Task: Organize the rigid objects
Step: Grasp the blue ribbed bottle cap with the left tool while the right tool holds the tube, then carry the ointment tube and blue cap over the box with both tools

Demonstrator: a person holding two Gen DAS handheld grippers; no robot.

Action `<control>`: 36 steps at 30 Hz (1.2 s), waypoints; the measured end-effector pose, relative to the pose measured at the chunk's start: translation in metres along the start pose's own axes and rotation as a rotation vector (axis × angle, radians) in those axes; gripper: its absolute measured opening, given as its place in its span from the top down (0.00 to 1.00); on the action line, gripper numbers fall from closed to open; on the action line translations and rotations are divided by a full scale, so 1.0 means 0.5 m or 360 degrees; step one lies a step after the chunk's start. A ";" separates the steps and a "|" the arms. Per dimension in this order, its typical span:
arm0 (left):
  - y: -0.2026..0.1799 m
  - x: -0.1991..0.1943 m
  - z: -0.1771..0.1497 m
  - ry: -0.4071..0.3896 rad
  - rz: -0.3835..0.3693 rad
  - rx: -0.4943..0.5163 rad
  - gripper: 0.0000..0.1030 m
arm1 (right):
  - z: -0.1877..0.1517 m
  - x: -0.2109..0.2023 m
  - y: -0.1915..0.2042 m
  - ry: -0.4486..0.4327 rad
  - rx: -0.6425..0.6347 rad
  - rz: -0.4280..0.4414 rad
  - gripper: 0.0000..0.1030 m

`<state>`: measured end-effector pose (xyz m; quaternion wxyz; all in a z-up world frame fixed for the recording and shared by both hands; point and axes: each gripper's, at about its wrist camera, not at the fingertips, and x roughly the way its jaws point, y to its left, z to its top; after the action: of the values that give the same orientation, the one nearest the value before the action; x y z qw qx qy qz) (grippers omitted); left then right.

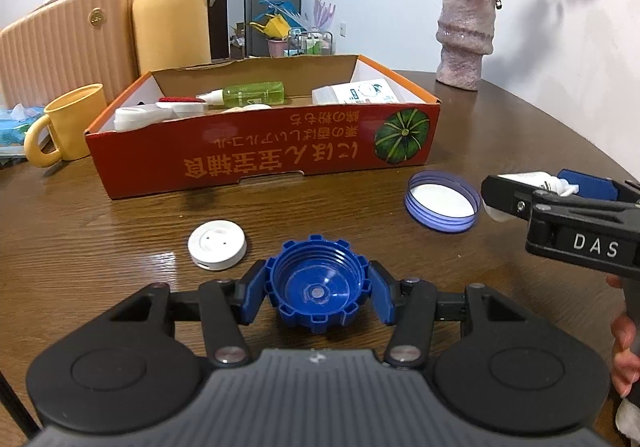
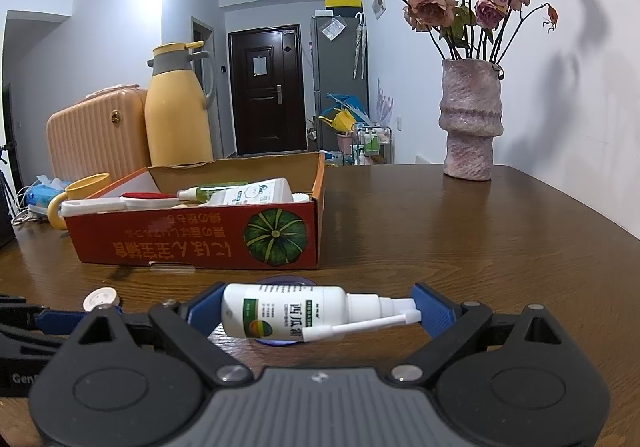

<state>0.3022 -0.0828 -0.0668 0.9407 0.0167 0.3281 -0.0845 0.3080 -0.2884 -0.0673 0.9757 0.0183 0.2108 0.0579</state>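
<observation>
My left gripper (image 1: 318, 293) is shut on a blue ridged bottle cap (image 1: 318, 283), low over the wooden table. My right gripper (image 2: 320, 311) is shut on a white spray bottle (image 2: 288, 311), held sideways by its ends; it also shows at the right of the left wrist view (image 1: 532, 179). A red cardboard box (image 1: 280, 151) with a pumpkin picture stands beyond, holding several bottles and packets. A white round disc (image 1: 217, 249) and a purple-rimmed lid (image 1: 442, 201) lie on the table in front of the box.
A yellow mug (image 1: 68, 123), a yellow thermos (image 1: 172, 7) and a peach suitcase (image 1: 68, 43) stand left of and behind the box. A pink vase with dried roses (image 1: 466, 35) stands at the back right. The table edge curves away on the right.
</observation>
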 end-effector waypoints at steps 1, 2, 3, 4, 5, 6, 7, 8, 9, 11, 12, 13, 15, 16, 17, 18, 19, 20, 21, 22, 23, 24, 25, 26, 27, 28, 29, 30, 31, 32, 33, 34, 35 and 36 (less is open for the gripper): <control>0.002 -0.003 0.000 -0.0008 0.0002 -0.0004 0.47 | 0.000 -0.001 0.001 -0.0003 0.0000 0.0002 0.06; 0.004 -0.007 0.000 -0.0018 0.0006 -0.0006 0.47 | -0.001 -0.003 0.003 -0.0006 0.0001 0.0004 0.06; 0.006 -0.011 0.000 -0.0028 0.0011 -0.0009 0.47 | -0.001 -0.004 0.004 -0.0008 0.0002 0.0005 0.06; 0.008 -0.014 0.000 -0.0037 0.0015 -0.0011 0.47 | -0.001 -0.005 0.006 -0.0009 0.0003 0.0006 0.06; 0.010 -0.019 0.000 -0.0049 0.0025 -0.0016 0.47 | -0.001 -0.006 0.008 -0.0010 0.0003 0.0009 0.06; 0.013 -0.023 0.001 -0.0059 0.0033 -0.0023 0.47 | 0.000 -0.006 0.010 -0.0011 0.0002 0.0012 0.06; 0.017 -0.026 0.002 -0.0066 0.0037 -0.0031 0.47 | 0.000 -0.007 0.013 -0.0011 -0.0001 0.0015 0.06; 0.020 -0.029 0.001 -0.0072 0.0036 -0.0039 0.47 | 0.000 -0.008 0.017 -0.0013 -0.0005 0.0018 0.06; 0.024 -0.032 0.002 -0.0079 0.0035 -0.0047 0.47 | 0.001 -0.008 0.020 -0.0016 -0.0008 0.0020 0.06; 0.031 -0.038 0.003 -0.0091 0.0041 -0.0056 0.47 | 0.002 -0.010 0.026 -0.0023 -0.0013 0.0028 0.06; 0.034 -0.041 0.003 -0.0098 0.0047 -0.0058 0.47 | 0.004 -0.011 0.031 -0.0025 -0.0016 0.0033 0.06; 0.038 -0.044 0.005 -0.0105 0.0052 -0.0061 0.47 | 0.005 -0.011 0.034 -0.0029 -0.0019 0.0037 0.06; 0.045 -0.051 0.008 -0.0121 0.0055 -0.0072 0.47 | 0.008 -0.013 0.042 -0.0042 -0.0019 0.0047 0.06; 0.049 -0.053 0.010 -0.0128 0.0057 -0.0080 0.47 | 0.010 -0.014 0.046 -0.0047 -0.0020 0.0050 0.06; 0.055 -0.056 0.013 -0.0138 0.0056 -0.0089 0.47 | 0.012 -0.014 0.050 -0.0052 -0.0023 0.0054 0.06; 0.059 -0.059 0.015 -0.0146 0.0058 -0.0095 0.47 | 0.015 -0.014 0.055 -0.0056 -0.0027 0.0057 0.06; 0.063 -0.061 0.019 -0.0154 0.0061 -0.0099 0.47 | 0.017 -0.014 0.059 -0.0059 -0.0031 0.0060 0.06; 0.066 -0.064 0.021 -0.0163 0.0063 -0.0103 0.47 | 0.019 -0.013 0.063 -0.0063 -0.0036 0.0062 0.06; 0.071 -0.066 0.025 -0.0173 0.0065 -0.0108 0.47 | 0.022 -0.013 0.068 -0.0067 -0.0040 0.0065 0.06; 0.075 -0.068 0.029 -0.0183 0.0068 -0.0114 0.47 | 0.025 -0.012 0.073 -0.0072 -0.0044 0.0067 0.06; 0.079 -0.071 0.032 -0.0193 0.0069 -0.0118 0.47 | 0.029 -0.011 0.077 -0.0078 -0.0048 0.0068 0.06; 0.082 -0.072 0.037 -0.0204 0.0070 -0.0121 0.47 | 0.033 -0.009 0.081 -0.0085 -0.0051 0.0070 0.06; 0.086 -0.075 0.042 -0.0217 0.0074 -0.0125 0.47 | 0.037 -0.008 0.085 -0.0090 -0.0053 0.0072 0.06; 0.089 -0.077 0.046 -0.0230 0.0078 -0.0130 0.47 | 0.041 -0.007 0.089 -0.0095 -0.0054 0.0073 0.06; 0.093 -0.078 0.051 -0.0241 0.0080 -0.0135 0.47 | 0.047 -0.005 0.093 -0.0103 -0.0055 0.0074 0.06; 0.096 -0.079 0.055 -0.0250 0.0079 -0.0141 0.47 | 0.051 -0.003 0.097 -0.0110 -0.0056 0.0076 0.06; 0.100 -0.079 0.060 -0.0258 0.0080 -0.0150 0.47 | 0.057 -0.001 0.102 -0.0119 -0.0059 0.0078 0.06; 0.103 -0.079 0.065 -0.0267 0.0081 -0.0157 0.47 | 0.060 0.001 0.106 -0.0127 -0.0061 0.0079 0.06; 0.106 -0.079 0.070 -0.0274 0.0082 -0.0163 0.47 | 0.064 0.004 0.110 -0.0135 -0.0065 0.0080 0.06; 0.108 -0.078 0.077 -0.0283 0.0085 -0.0170 0.47 | 0.068 0.006 0.114 -0.0141 -0.0068 0.0081 0.06; 0.110 -0.079 0.082 -0.0295 0.0087 -0.0175 0.47 | 0.074 0.009 0.119 -0.0149 -0.0073 0.0080 0.06; 0.112 -0.080 0.088 -0.0308 0.0089 -0.0181 0.47 | 0.078 0.013 0.122 -0.0156 -0.0076 0.0079 0.06; 0.115 -0.079 0.095 -0.0320 0.0090 -0.0188 0.47 | 0.082 0.016 0.126 -0.0163 -0.0079 0.0078 0.06; 0.117 -0.080 0.102 -0.0332 0.0093 -0.0195 0.47 | 0.086 0.018 0.129 -0.0168 -0.0081 0.0078 0.06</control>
<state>0.3126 -0.0236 -0.0037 0.9711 -0.0402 0.2323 -0.0382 0.3273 -0.2238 -0.0281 0.9839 0.0017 0.1568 0.0859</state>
